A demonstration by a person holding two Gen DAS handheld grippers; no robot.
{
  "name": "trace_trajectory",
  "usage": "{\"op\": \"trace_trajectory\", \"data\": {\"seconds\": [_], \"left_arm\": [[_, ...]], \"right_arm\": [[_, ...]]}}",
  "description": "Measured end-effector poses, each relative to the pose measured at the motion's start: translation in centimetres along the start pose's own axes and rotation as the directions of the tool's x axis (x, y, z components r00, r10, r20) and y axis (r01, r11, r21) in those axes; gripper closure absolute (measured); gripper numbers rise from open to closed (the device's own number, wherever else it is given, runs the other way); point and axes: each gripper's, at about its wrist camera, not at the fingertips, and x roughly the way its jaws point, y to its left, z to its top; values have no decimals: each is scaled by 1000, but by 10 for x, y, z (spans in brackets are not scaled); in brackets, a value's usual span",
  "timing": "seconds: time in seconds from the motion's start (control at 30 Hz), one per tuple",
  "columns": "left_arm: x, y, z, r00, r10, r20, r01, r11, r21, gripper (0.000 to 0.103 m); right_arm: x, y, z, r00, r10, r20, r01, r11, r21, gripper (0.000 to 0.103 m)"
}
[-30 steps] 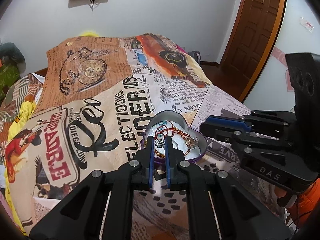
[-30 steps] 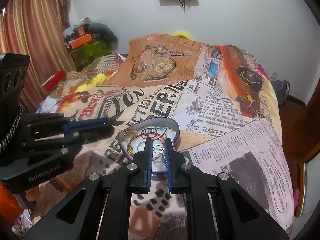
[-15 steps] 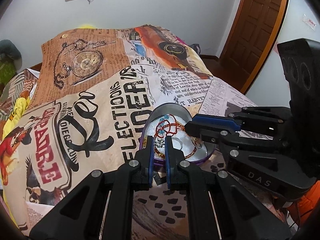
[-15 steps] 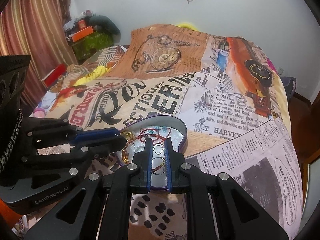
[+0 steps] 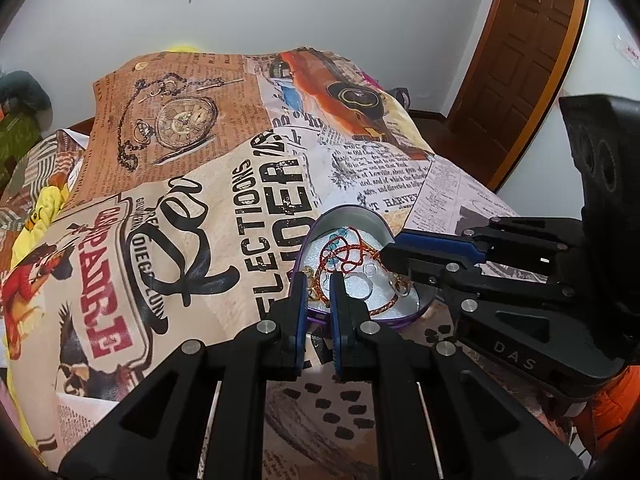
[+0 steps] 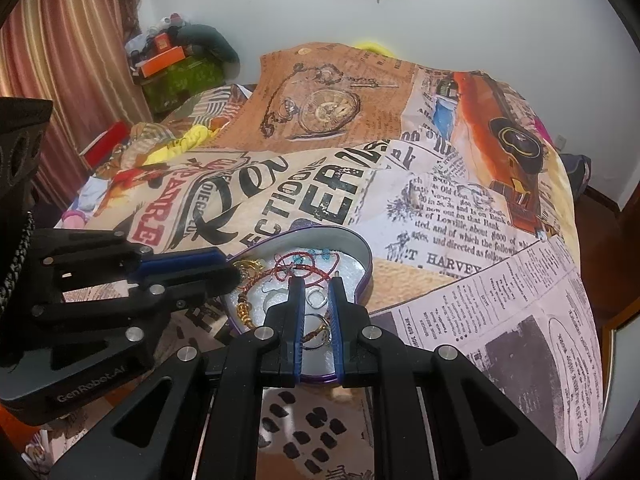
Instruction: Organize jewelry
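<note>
Our left gripper (image 5: 318,280) marked GenRobot.AI, narrowly parted, our right gripper (image 6: 316,286) marked DAS, likewise narrow, both over heart-shaped tin (image 6: 362,254) of jewelry, bedspread (image 5: 248,200) ahead reading "HARVEY"

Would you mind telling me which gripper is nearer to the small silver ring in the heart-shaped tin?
Right. The right gripper frames the small silver ring between its fingertips, over the heart-shaped tin. The left gripper sits at the tin's left edge, by the gold chain.
</note>
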Motion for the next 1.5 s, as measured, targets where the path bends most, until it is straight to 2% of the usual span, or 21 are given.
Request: {"op": "trace_trajectory", "data": {"seconds": [0.33, 0.53, 0.7, 0.8, 0.87, 0.93, 1.03, 1.1, 1.17, 1.2, 1.3, 1.33, 1.37, 1.4, 1.43, 1.47, 1.5], "left_arm": [[-35, -5, 3, 998, 17, 54, -18, 1000, 4, 92], [-76, -16, 6, 991, 42, 124, -45, 999, 23, 92], [-131, -35, 10, 968, 54, 245, -67, 997, 46, 92], [-169, -49, 9, 940, 65, 335, -89, 994, 57, 90], [-198, -58, 7, 910, 70, 409, -102, 993, 57, 76], [-224, -65, 2, 876, 69, 478, -108, 993, 53, 69], [-258, -77, -6, 824, 74, 561, -125, 991, 53, 67], [-278, -84, -15, 787, 88, 610, -144, 989, 42, 61], [-293, -88, -24, 759, 85, 646, -139, 990, 33, 51], [-298, -89, -27, 751, 82, 655, -136, 990, 33, 48], [-308, -95, -38, 720, 105, 686, -162, 987, 19, 19], [-312, -97, -42, 703, 120, 701, -174, 985, 6, 6], [-313, -98, -45, 692, 128, 711, -179, 984, -3, 2], [-314, -98, -47, 683, 135, 718, -185, 983, -9, 2], [-315, -100, -49, 680, 146, 719, -199, 980, -11, 2], [-315, -100, -49, 680, 155, 716, -209, 978, -13, 2], [-314, -100, -50, 680, 165, 715, -220, 975, -17, 2]], "right_arm": [[-19, 5, 2, 1000, -14, 10, 15, 1000, -9, 90], [-46, 12, 4, 998, -39, 50, 39, 999, -17, 89], [-95, 20, 7, 988, -61, 140, 63, 998, -5, 89], [-132, 29, 8, 972, -80, 220, 83, 997, -5, 89], [-162, 38, 8, 952, -98, 289, 104, 995, -5, 89], [-192, 48, 6, 926, -111, 362, 119, 993, -1, 89], [-239, 62, -1, 871, -117, 478, 126, 992, 14, 89], [-264, 71, -7, 832, -123, 541, 131, 991, 24, 89], [-288, 81, -15, 788, -128, 603, 134, 990, 35, 89], [-297, 86, -20, 767, -132, 627, 137, 990, 41, 89], [-312, 97, -31, 725, -149, 673, 148, 987, 59, 87], [-313, 100, -33, 719, -152, 678, 149, 987, 64, 78], [-314, 103, -35, 714, -157, 682, 150, 986, 69, 60], [-314, 105, -38, 705, -170, 688, 157, 984, 82, 49], [-312, 105, -40, 696, -185, 694, 165, 982, 96, 29], [-313, 107, -44, 679, -207, 704, 179, 977, 114, 18], [-314, 109, -48, 661, -226, 716, 194, 973, 128, 15]]}}
